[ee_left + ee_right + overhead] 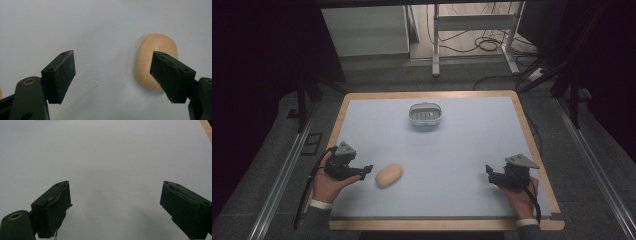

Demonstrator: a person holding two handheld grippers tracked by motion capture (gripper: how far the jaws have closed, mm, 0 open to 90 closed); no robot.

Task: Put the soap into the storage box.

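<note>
A tan, rounded oval lump [389,175] lies on the pale blue mat at the front left. My left gripper [366,172] sits just left of it, pointing at it, apart from it. In the left gripper view the jaws [112,53] stand open over bare mat, and the tan lump [155,62] lies ahead, partly behind the right-hand jaw. My right gripper [489,175] rests at the front right, pointing left. Its jaws [115,183] are open with nothing between them.
A small grey oval basket [426,114] with a slotted bottom stands at the back middle of the mat [452,150]. The mat lies on a wooden-edged table [537,165]. Beyond the table are desk legs and cables on the floor.
</note>
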